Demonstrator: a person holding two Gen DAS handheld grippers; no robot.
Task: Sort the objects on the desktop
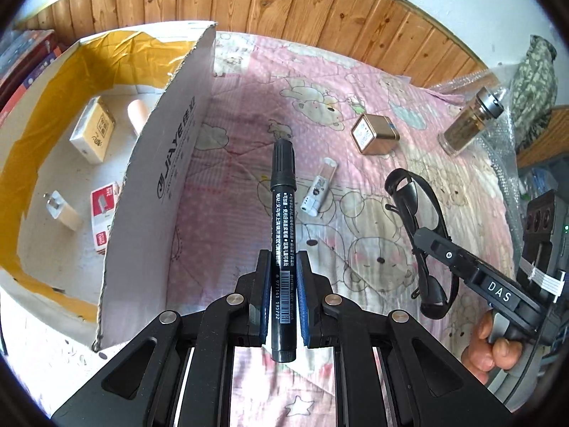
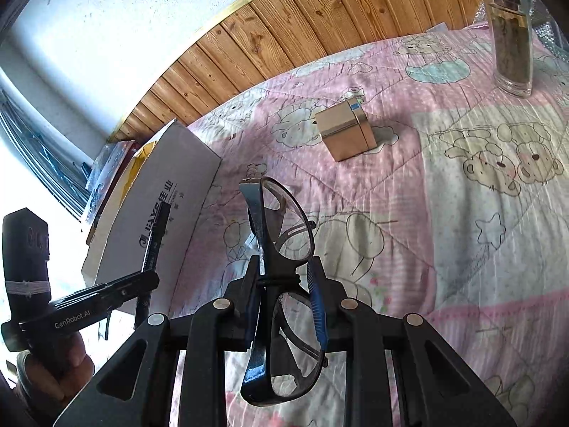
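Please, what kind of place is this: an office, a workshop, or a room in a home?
Most likely a room in a home, perhaps a bedroom. The work surface is a pink quilt printed with cartoon bears, the wall has wood panelling, and a reused cardboard box serves as the bin.

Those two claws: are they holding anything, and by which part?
The left gripper clamps a black marker near its tail end; the right gripper grips black glasses at the bridge.

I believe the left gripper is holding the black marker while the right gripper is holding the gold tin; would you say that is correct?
Not quite. The left gripper does hold the black marker, but the right gripper is shut on the black-framed glasses, as the right wrist view shows. The gold tin lies untouched on the pink quilt.
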